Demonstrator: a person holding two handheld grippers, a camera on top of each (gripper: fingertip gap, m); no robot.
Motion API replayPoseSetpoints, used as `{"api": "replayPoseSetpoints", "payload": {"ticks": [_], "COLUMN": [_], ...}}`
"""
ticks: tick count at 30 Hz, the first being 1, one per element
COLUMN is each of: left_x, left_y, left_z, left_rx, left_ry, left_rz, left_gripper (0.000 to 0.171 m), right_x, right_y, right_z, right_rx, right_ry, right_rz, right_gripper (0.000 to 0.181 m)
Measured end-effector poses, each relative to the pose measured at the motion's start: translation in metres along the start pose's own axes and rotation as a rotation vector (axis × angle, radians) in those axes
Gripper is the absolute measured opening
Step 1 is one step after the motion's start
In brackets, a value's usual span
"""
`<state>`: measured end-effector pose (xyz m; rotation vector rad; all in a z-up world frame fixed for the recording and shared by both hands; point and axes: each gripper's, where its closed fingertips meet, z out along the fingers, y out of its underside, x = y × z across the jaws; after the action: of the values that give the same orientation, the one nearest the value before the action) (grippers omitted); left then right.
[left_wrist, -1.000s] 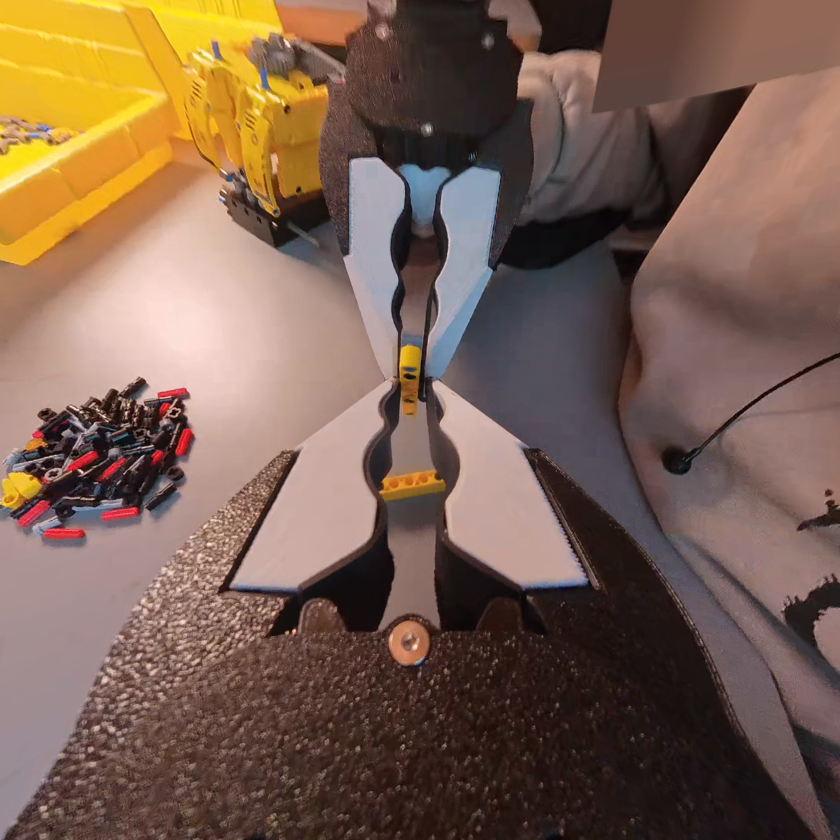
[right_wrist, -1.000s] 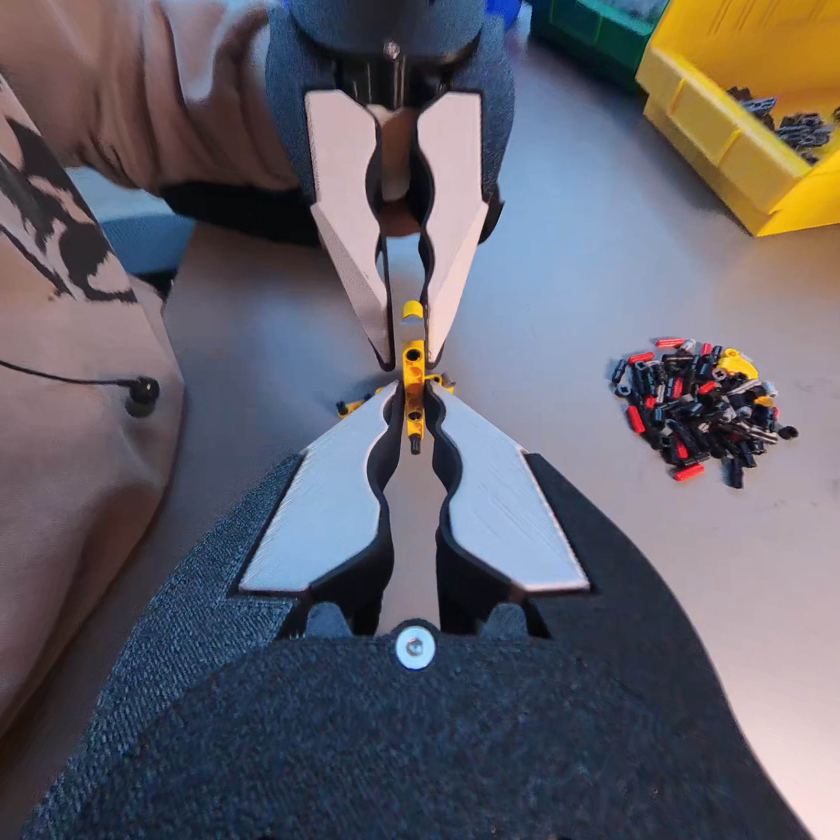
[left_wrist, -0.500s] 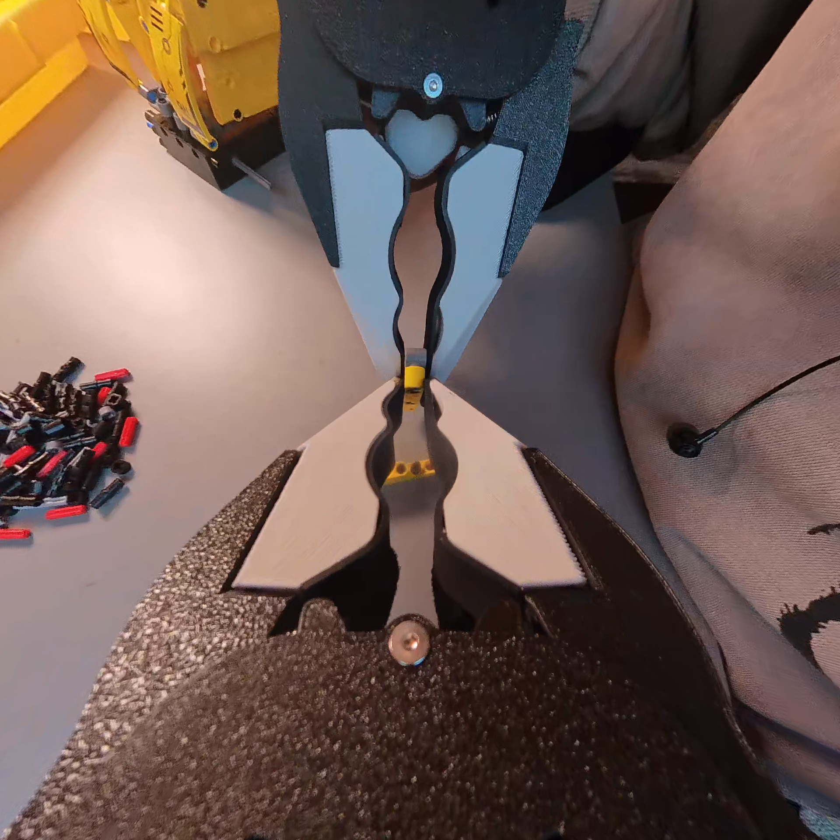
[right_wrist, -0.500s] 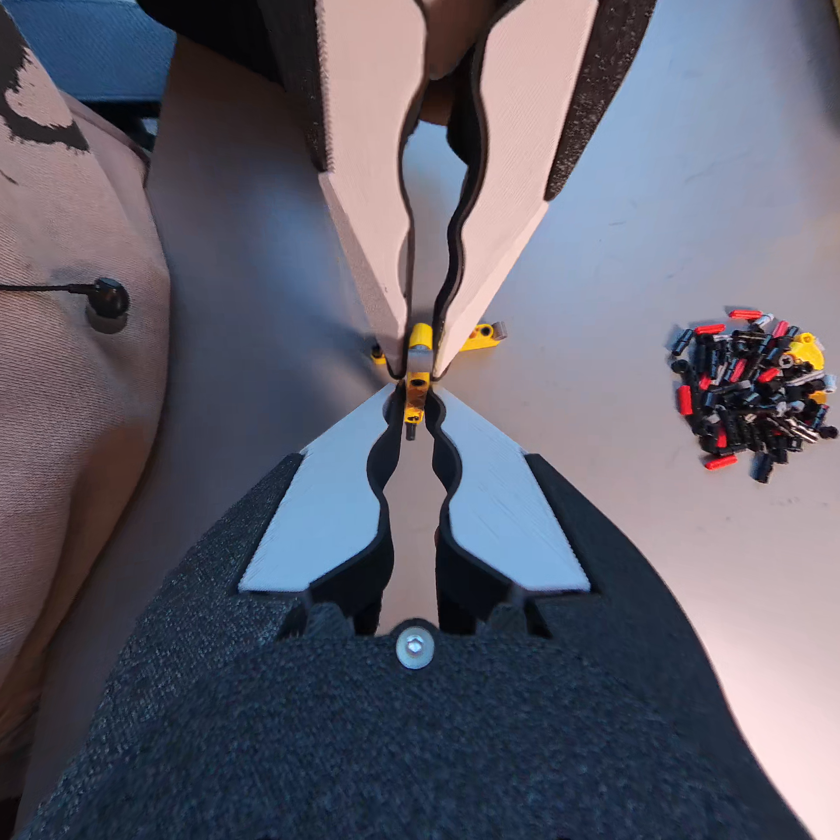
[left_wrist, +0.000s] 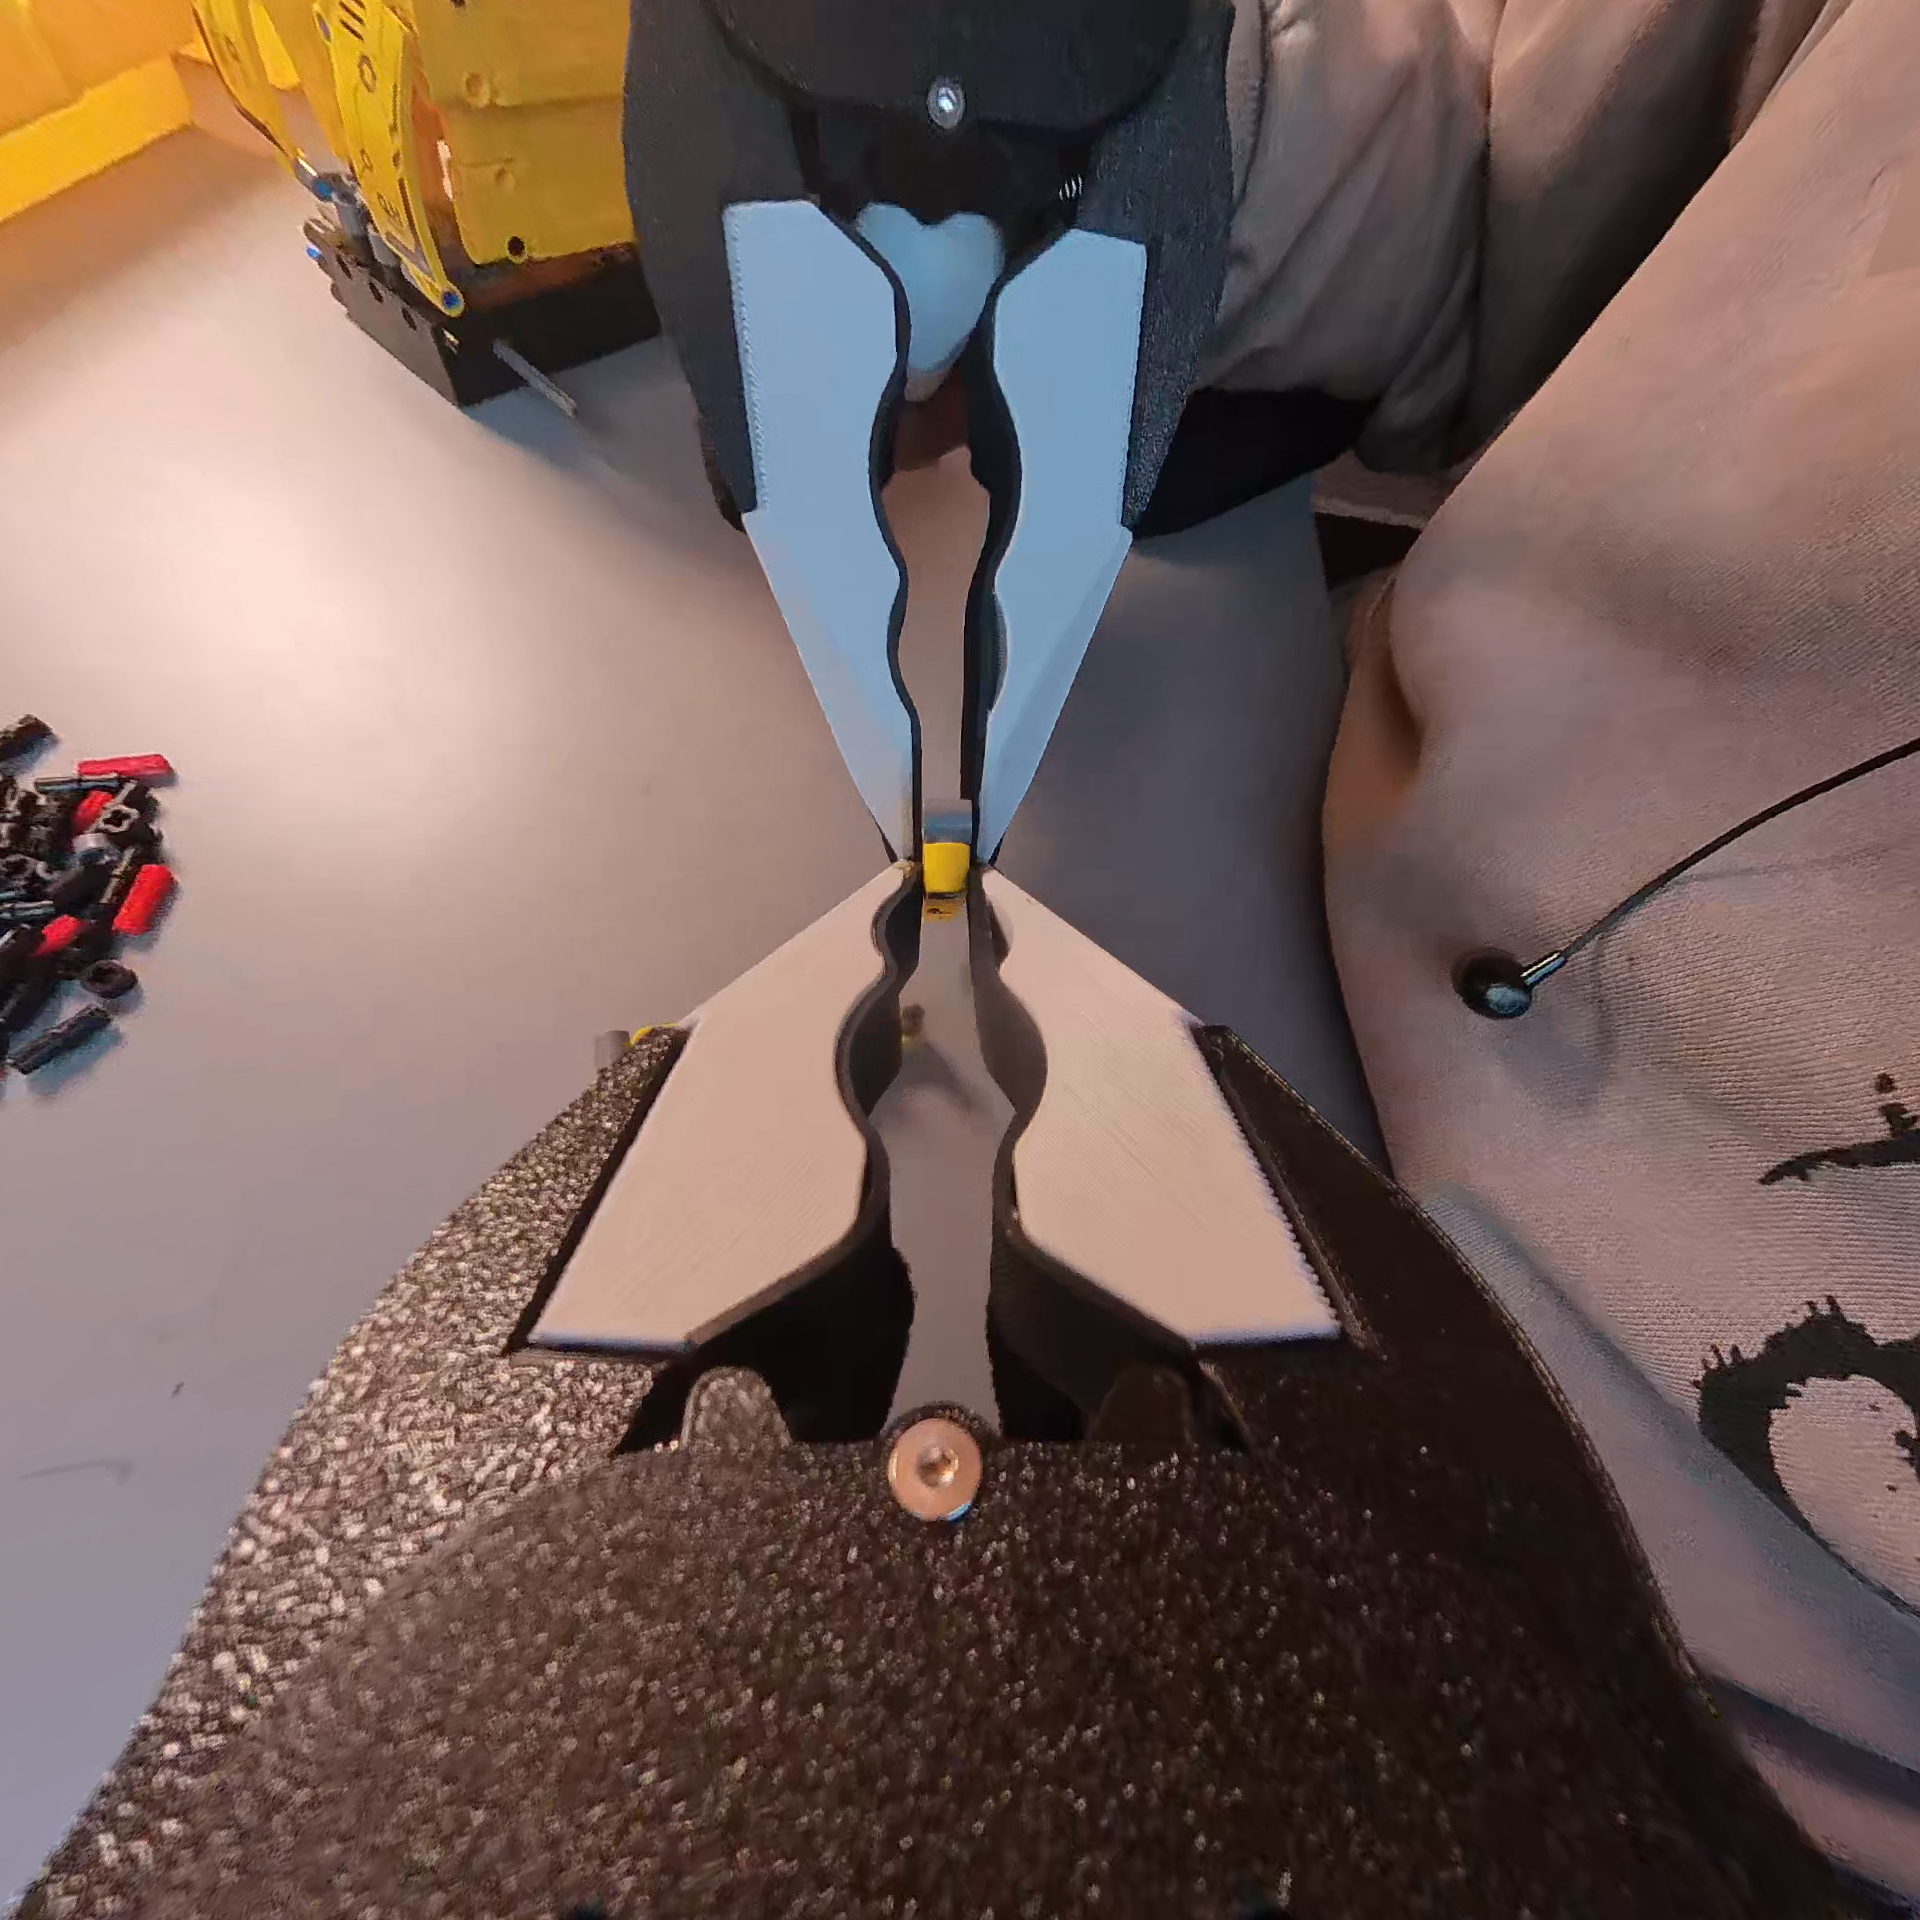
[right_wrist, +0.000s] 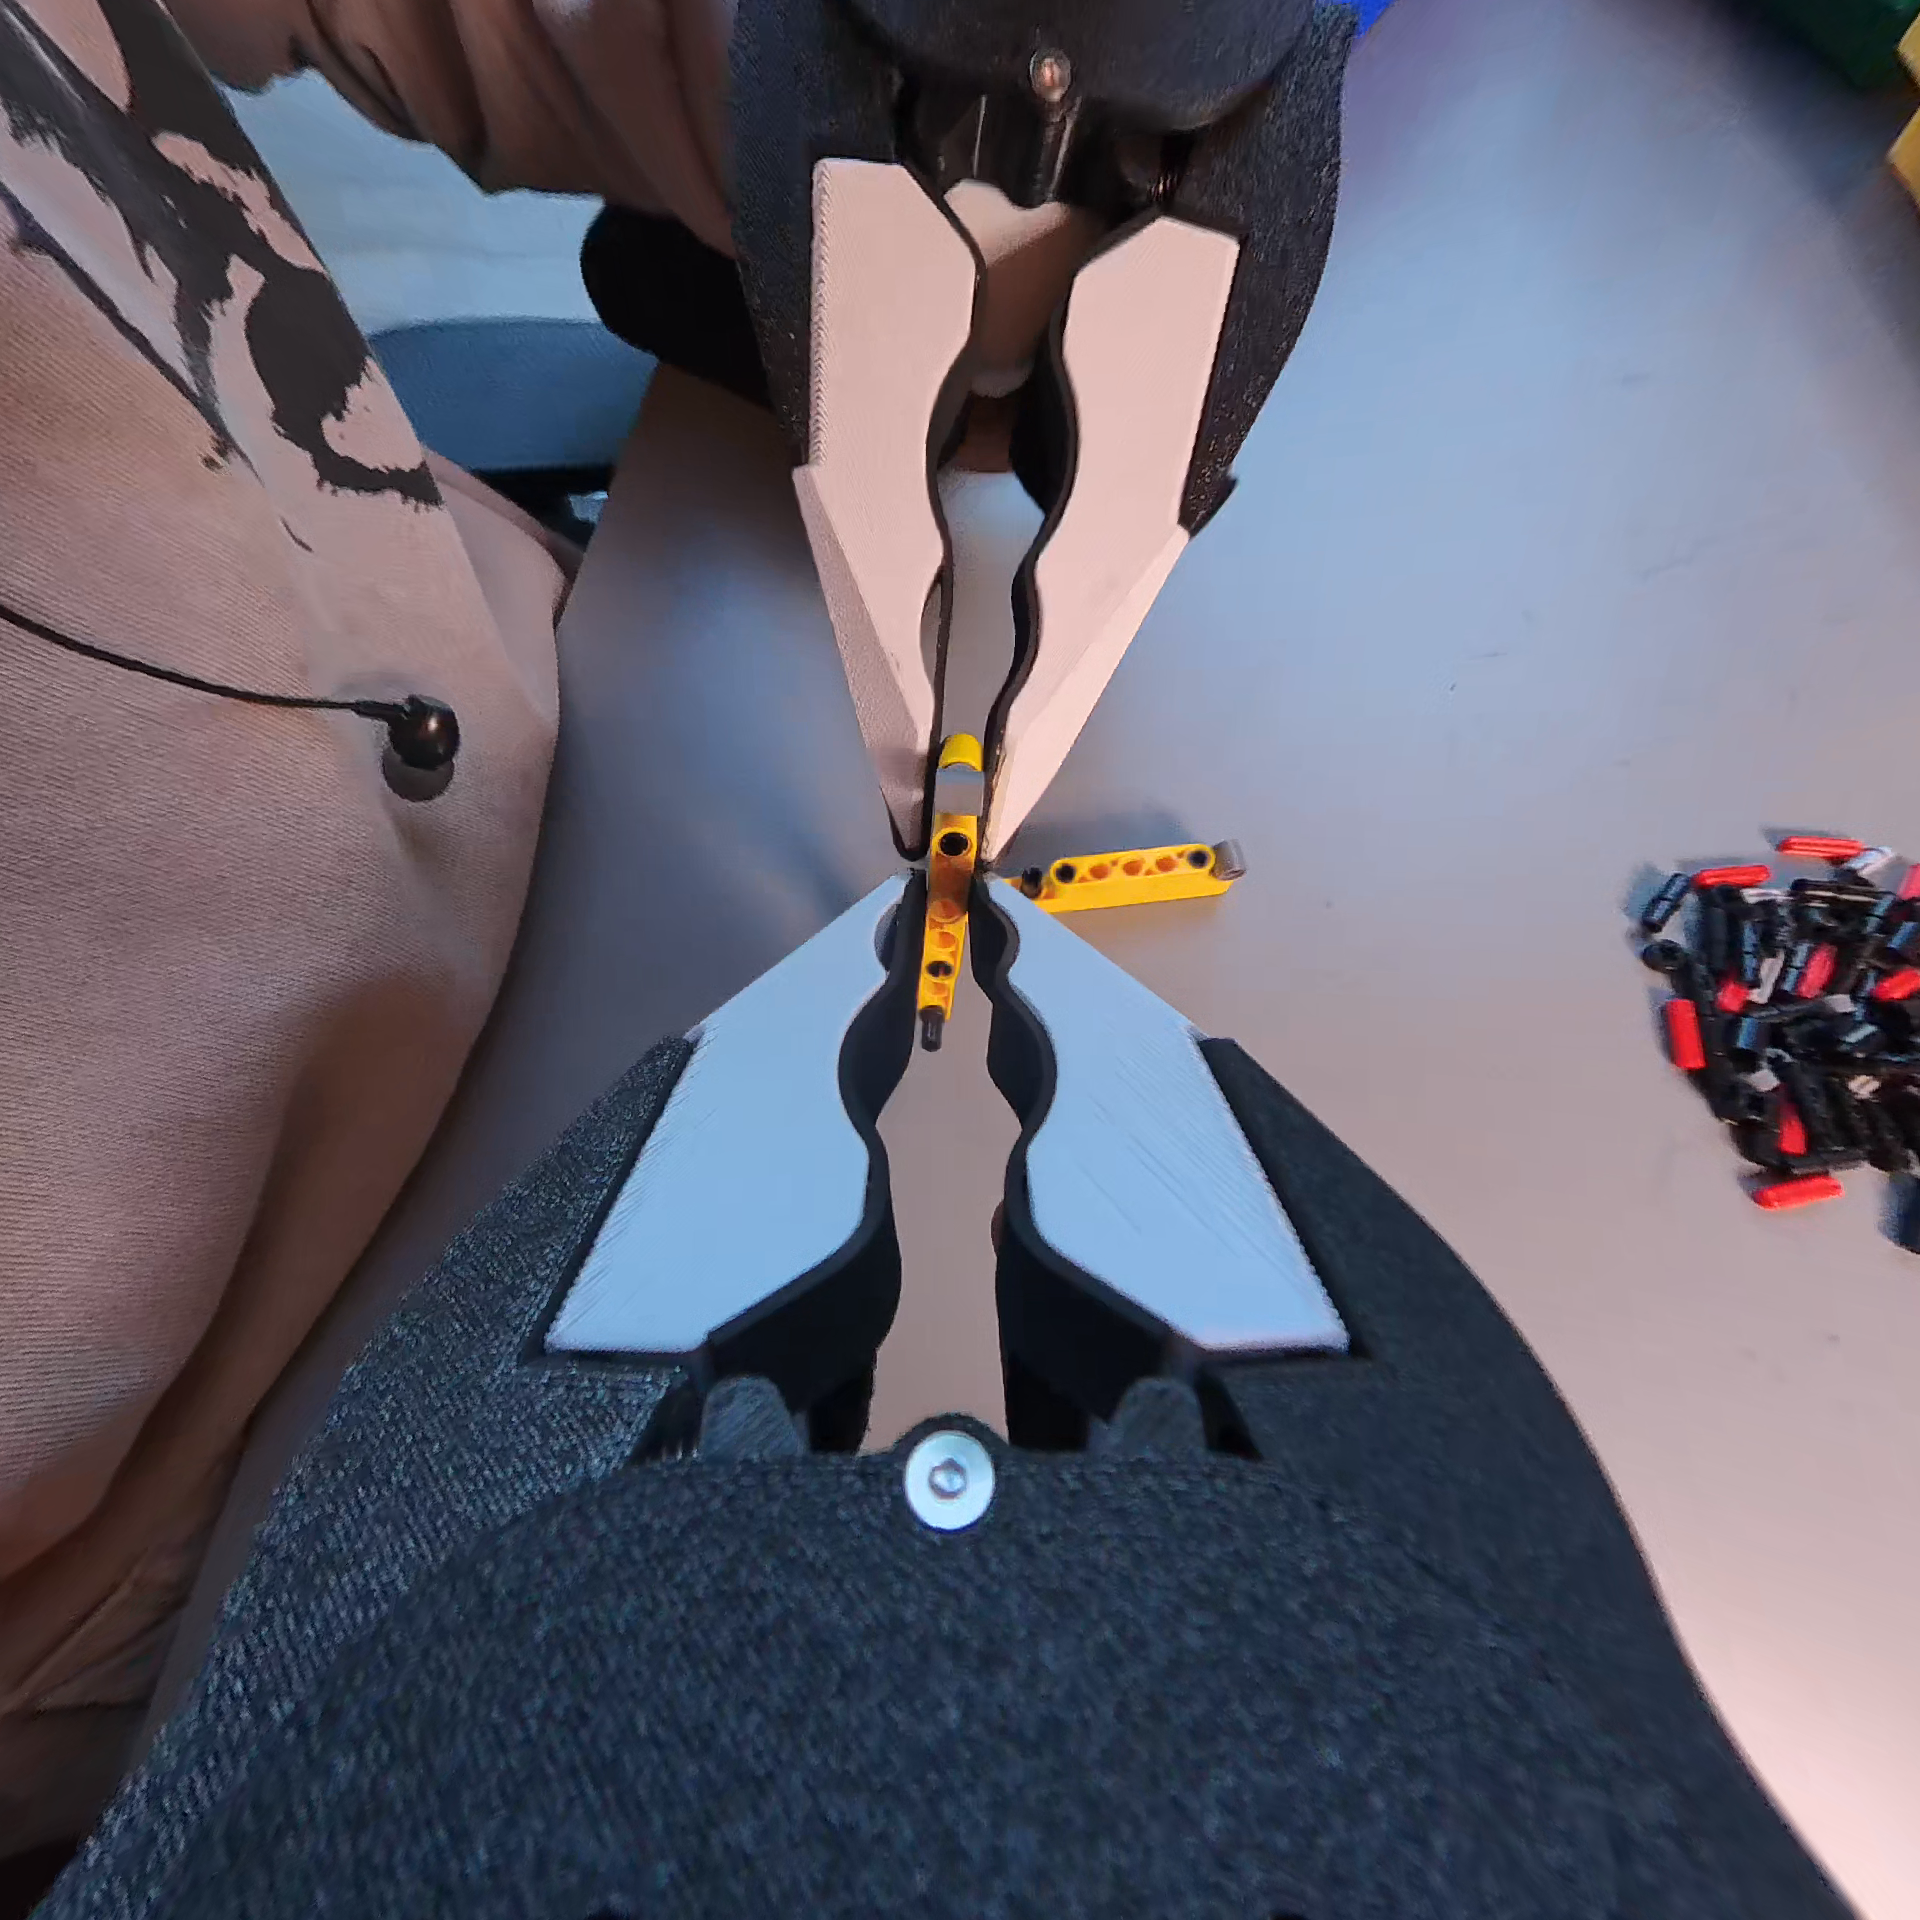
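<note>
Right gripper (right_wrist: 945, 894) fingers narrow, clamping yellow plastic holed beam (right_wrist: 943, 935). Left gripper (left_wrist: 943, 883) tips pinch same beam's far end at small grey-and-yellow connector (left_wrist: 945, 844); grippers now tip to tip, closer than second ago. Beyond: second yellow holed beam (right_wrist: 1127, 871) on grey tabletop (right_wrist: 1455, 520), now showing clear; pile of black and red pins (right_wrist: 1808, 1029) well apart.

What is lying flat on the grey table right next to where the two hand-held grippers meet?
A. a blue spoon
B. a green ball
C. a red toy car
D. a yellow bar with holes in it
D. In the right wrist view, a yellow bar with holes lies flat on the grey table, just to the side of the tips of the right hand-held gripper.
</note>
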<state>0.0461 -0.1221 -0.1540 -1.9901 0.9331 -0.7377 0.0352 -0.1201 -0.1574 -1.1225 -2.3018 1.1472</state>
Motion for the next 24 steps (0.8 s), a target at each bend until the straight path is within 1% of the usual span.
{"api": "replayPoseSetpoints", "payload": {"ticks": [3,7,9,12,14,16,19,24], "left_x": [0.005,0.007,0.005,0.006,0.006,0.002,-0.001,-0.002], "left_y": [0.011,0.014,0.018,0.027,0.03,0.028,0.015,-0.009], "left_z": [0.004,0.002,0.001,0.004,0.005,0.005,0.002,-0.007], "left_rx": [-0.099,-0.158,-0.197,-0.255,-0.261,-0.22,-0.078,0.104], "left_ry": [-0.003,0.018,0.013,0.007,0.007,-0.012,-0.007,0.001], "left_rz": [0.052,0.015,0.027,0.058,0.051,0.034,-0.043,-0.109], "left_gripper": [0.008,0.009,0.007,0.006,0.007,0.007,0.007,0.007], "right_x": [-0.005,-0.008,-0.007,-0.011,-0.013,-0.009,-0.003,0.003], "right_y": [0.008,0.008,0.007,0.01,0.011,0.01,-0.002,-0.028], "right_z": [0.009,0.012,0.014,0.019,0.02,0.017,0.004,-0.017], "right_rx": [-0.071,-0.11,-0.102,-0.076,-0.035,0.034,0.189,0.409], "right_ry": [-0.017,-0.006,0.003,-0.032,-0.049,-0.034,-0.021,-0.039], "right_rz": [-0.031,-0.062,-0.064,-0.049,-0.04,-0.005,0.064,0.123], "right_gripper": [0.006,0.006,0.007,0.006,0.005,0.005,0.004,0.004]}}
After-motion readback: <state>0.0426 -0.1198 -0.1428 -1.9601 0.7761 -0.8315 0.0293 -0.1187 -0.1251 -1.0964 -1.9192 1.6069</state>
